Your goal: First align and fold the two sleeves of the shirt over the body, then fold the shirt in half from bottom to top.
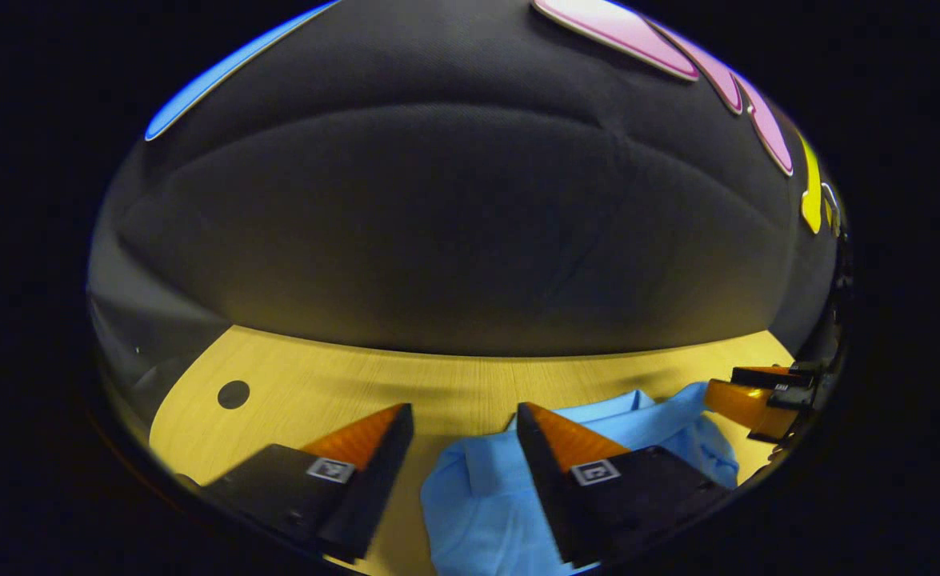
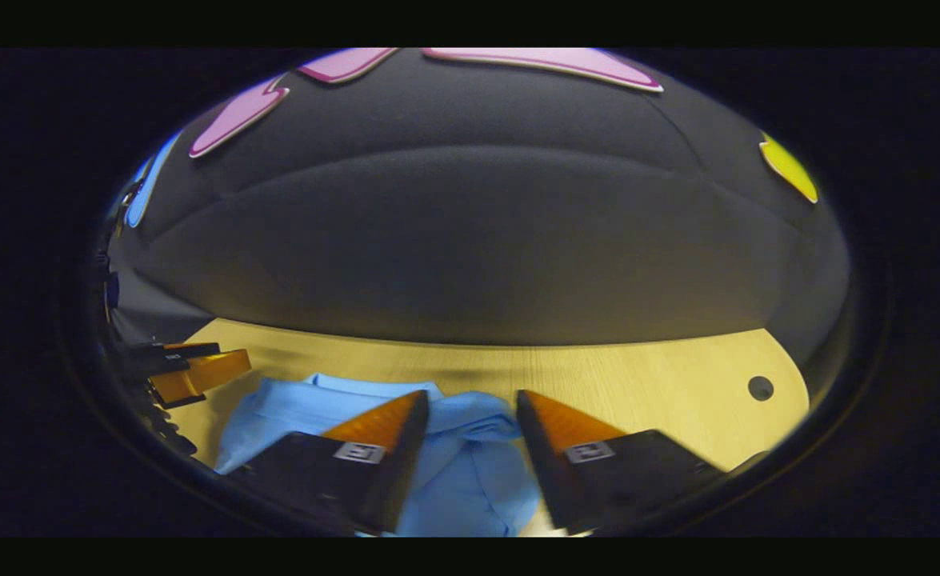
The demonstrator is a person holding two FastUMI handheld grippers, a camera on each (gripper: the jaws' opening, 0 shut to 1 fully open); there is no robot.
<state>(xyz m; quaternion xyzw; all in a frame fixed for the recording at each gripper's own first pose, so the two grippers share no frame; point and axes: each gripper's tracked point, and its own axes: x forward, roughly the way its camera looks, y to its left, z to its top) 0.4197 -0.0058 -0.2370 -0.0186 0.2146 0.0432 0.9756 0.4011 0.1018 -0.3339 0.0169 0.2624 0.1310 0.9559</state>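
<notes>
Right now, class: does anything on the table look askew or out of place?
Only the shirt: it lies bunched and creased on the table, not spread flat. Both grippers, left and right, are open above it. Nothing looks spilled or damaged.

In the left gripper view, the shirt (image 1: 486, 496) lies on the table (image 1: 454, 384), under and between the 2 fingers of the left gripper (image 1: 465, 418), reaching out past the right-hand finger. The right gripper (image 1: 750, 400) sits beyond the shirt's far right edge. A hole (image 1: 233, 394) in the tabletop lies well off to the left. In the right gripper view, the shirt (image 2: 470, 472) lies between and left of the right gripper (image 2: 471, 404), with a hole (image 2: 760, 388) far right.
</notes>
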